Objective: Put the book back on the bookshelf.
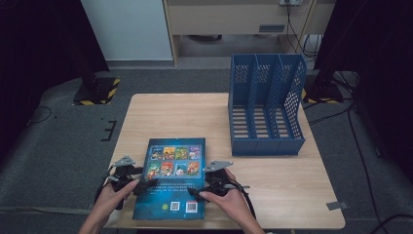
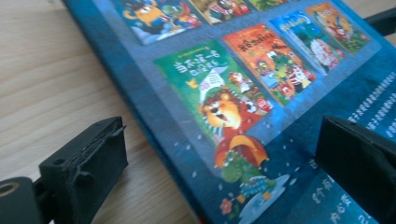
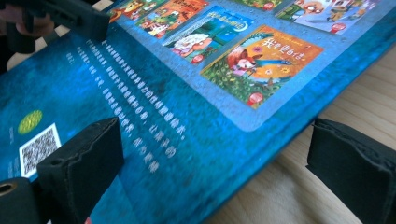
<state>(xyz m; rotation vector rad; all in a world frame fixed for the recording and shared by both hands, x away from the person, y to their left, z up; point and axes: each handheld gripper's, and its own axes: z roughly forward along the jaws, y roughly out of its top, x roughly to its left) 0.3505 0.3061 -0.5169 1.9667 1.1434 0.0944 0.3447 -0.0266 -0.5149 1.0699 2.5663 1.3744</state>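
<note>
While your two grippers [image 1: 146, 186] [image 1: 194, 192] sit spread wide at its edges, the book [image 1: 173, 178] lies flat, far from the blue rack [image 1: 265, 105].

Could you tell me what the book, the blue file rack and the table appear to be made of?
Book: printed paper or card cover, probably laminated, judging by the faint sheen across its colour pictures in the gripper views. Blue file rack: most likely moulded plastic, matte, given its uniform colour, thin dividers and perforated side walls. Table: pale wood or wood-look laminate, with visible grain lines; which of the two I cannot tell.
</note>
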